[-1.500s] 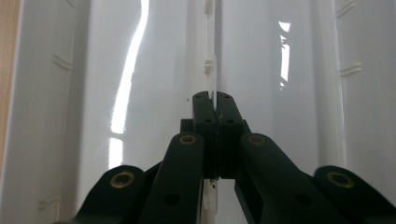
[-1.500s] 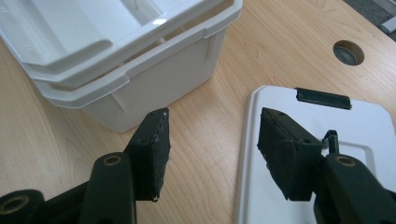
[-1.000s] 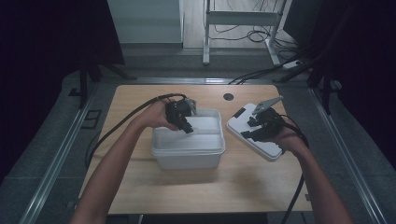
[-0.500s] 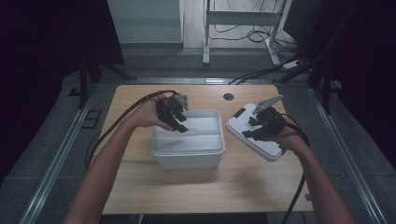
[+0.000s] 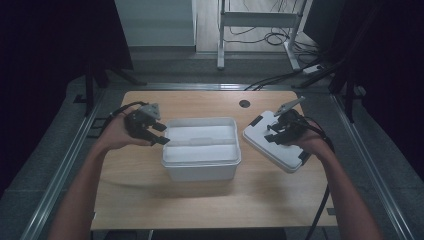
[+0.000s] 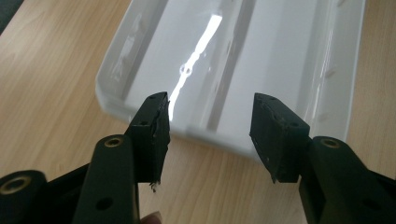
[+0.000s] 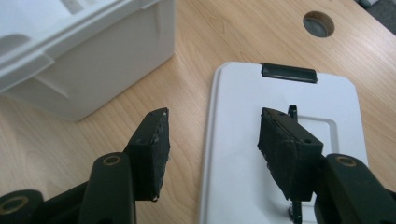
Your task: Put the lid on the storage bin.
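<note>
Left gripper (image 6: 210, 135): jaws wide apart, empty, just off white bin (image 6: 243, 60) near rim.
Right gripper (image 7: 212, 149): jaws wide apart, empty, straddling left edge of white lid (image 7: 285, 140), flat on table (image 7: 84, 149) beside bin.
Likely light, stiff, glossy plastic, probably slippery. Best pinched at lid edge or near black latch (image 7: 288, 73).

No readable text, label, brand, number or sign appears anywhere.

white bin (image 5: 201, 148): open, mid-table | white lid (image 5: 274, 141): flat, beside it
</note>
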`<state>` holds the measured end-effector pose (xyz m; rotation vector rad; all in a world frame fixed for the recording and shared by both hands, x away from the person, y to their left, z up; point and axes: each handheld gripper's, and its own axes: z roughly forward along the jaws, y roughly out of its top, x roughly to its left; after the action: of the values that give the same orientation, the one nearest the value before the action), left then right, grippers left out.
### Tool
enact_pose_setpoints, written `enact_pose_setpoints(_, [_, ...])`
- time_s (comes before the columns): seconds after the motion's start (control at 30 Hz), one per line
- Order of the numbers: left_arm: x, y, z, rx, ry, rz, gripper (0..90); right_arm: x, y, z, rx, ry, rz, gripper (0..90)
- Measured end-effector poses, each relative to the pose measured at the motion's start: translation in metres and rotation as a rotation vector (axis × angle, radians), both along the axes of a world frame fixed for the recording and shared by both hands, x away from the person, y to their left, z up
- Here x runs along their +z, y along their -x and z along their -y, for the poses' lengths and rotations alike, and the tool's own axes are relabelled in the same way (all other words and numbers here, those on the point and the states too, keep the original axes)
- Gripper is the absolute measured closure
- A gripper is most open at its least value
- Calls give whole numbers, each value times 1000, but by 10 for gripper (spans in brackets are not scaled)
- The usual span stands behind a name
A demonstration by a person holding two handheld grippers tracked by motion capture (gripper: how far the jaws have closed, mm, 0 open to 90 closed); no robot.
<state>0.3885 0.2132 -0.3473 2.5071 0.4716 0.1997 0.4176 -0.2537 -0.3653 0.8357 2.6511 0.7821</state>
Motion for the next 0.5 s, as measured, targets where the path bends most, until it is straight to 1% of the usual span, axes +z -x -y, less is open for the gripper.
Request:
enact_pose_setpoints(0.07, [-5,4,-11,25,-1,2,471,-1,-5,1,-8,10,-6,431])
enact_pose_setpoints(0.1, [-8,6,-16,40,9,-1,471,-2,-8,2,-14,16,-8,431])
enact_pose_setpoints(0.2, [-16,11,-27,90,17,4,466,-2,-15,2,-24,30,-7,430])
enact_pose_setpoints(0.23, [-19,12,-30,99,15,0,464,-3,-17,3,-27,36,0,432])
enact_pose_setpoints(0.27, [-22,13,-34,101,-1,3,459,-3,-20,3,-31,40,0,431])
enact_pose_setpoints(0.3, [-25,14,-37,115,-13,10,459,-4,-22,3,-35,56,0,430])
enact_pose_setpoints(0.37, [-31,17,-42,147,-10,6,457,-5,-26,4,-44,81,0,430])
enact_pose_setpoints(0.4, [-34,19,-45,163,-13,11,457,-5,-29,5,-50,89,0,432])
enact_pose_setpoints(0.43, [-37,20,-49,172,-22,13,457,-5,-31,6,-53,96,-3,433])
enact_pose_setpoints(0.5, [-44,24,-56,183,-17,4,457,-5,-34,9,-64,110,-6,435])
